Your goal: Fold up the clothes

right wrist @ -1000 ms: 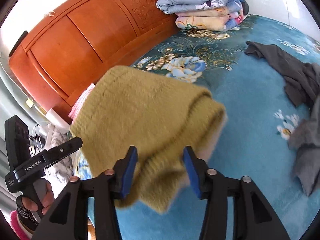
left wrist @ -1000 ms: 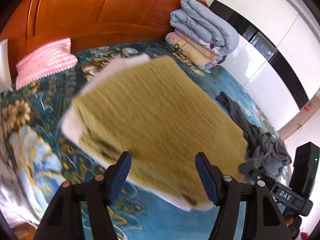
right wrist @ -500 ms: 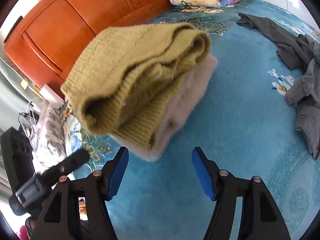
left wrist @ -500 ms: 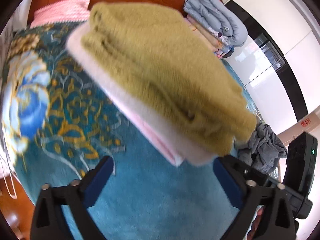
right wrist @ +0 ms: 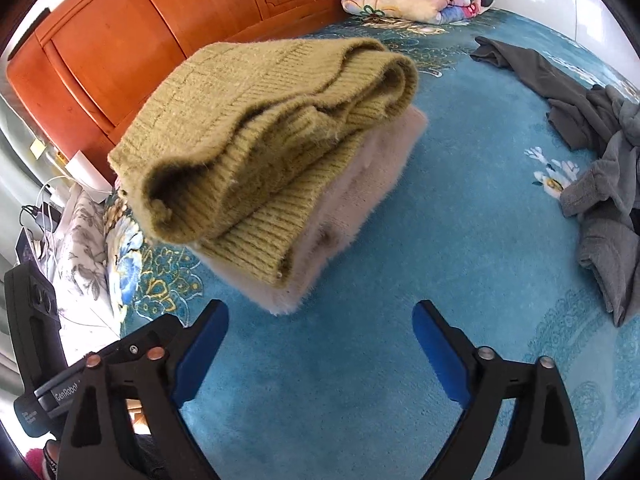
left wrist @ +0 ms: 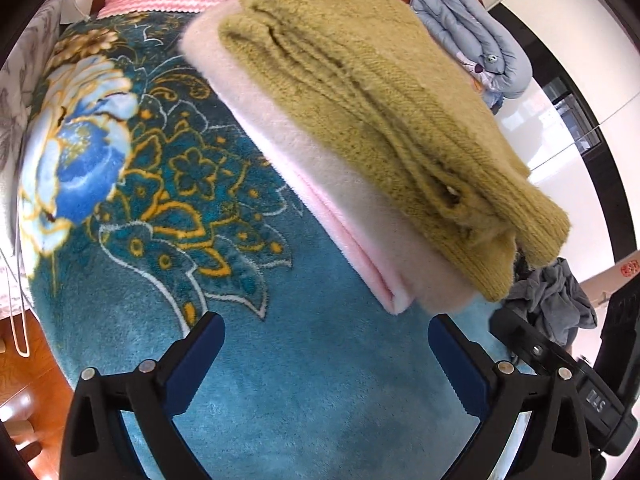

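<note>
The olive-green knitted sweater (left wrist: pixel 372 92) is lying folded on top of a folded pale pink fleece garment (left wrist: pixel 320 184), and the two are sitting as a stack on the bed (left wrist: pixel 320 380), toward the headboard (right wrist: pixel 132 40) side and nearer the bed's left edge. Both tongs are standing wide apart and holding nothing: the left tongs (left wrist: pixel 326 364) are hovering just short of the stack's near long side, the right tongs (right wrist: pixel 320 348) just short of its near corner.

By my judgement this garment is finished, and the step in hand is leaving it clean and turning to the crumpled grey clothes (right wrist: pixel 600 184) lying well apart toward the bed's right side. Doing that well is calling for a straight pull back with the blue pads (right wrist: pixel 204 356) kept off the loose knit, since the sweater's rolled cuff and open folds are overhanging the stack's corner and would be snagging easily.

The sweater is looking thick, ribbed and slightly fuzzy, its layers bulging rather than creasing flat. The fleece beneath is looking plush and soft, with a sharper folded edge. The bed cover is a short-pile teal blanket with gold and blue flowers. The grey pieces are looking thin and limp.
</note>
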Available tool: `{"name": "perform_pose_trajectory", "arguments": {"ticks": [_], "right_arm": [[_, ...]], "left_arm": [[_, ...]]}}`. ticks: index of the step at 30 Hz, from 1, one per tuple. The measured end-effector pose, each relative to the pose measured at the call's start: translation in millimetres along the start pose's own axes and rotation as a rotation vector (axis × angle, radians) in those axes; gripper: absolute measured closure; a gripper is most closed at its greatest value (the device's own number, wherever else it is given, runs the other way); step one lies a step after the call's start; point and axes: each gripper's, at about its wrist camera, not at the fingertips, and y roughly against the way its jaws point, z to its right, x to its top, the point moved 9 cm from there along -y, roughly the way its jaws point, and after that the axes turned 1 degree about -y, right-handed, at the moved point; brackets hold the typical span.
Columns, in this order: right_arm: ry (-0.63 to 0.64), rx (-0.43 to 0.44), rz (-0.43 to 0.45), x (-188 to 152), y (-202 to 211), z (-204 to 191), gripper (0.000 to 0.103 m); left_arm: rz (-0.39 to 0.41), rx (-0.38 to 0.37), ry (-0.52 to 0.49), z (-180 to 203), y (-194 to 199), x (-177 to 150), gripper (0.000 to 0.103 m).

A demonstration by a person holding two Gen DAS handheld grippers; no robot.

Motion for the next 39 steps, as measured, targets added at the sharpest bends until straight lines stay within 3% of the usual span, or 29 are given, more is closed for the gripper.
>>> {"name": "perform_pose_trajectory", "arguments": {"ticks": [6, 9, 13, 26, 28, 39], "right_arm": [[0.002, -0.023, -0.003, -4, -2, 5, 0.0], [0.002, -0.034, 0.004, -5, -2, 7, 0.0], [0.013, -0.059, 0.023, -5, 0, 10, 0.0], [0.073, -0.156, 0.13, -6, 8, 14, 0.0], [0.074, -0.163, 0.144, -5, 7, 12, 0.0], [0.1, -0.18, 0.198, -8, -2, -3, 0.0]], "left_arm": [[-0.013, 0.009, -0.027, 6, -7, -3, 0.0], [0.002, 0.076, -0.049, 3, -11, -2, 0.0], [0.093, 0.174, -0.1, 3, -7, 5, 0.0], [0.166, 0.229, -0.288, 37, -16, -3, 0.0], [0.178, 0.24, -0.296, 21, -3, -10, 0.0], [0.211, 0.245, -0.308, 21, -10, -5, 0.0]]}}
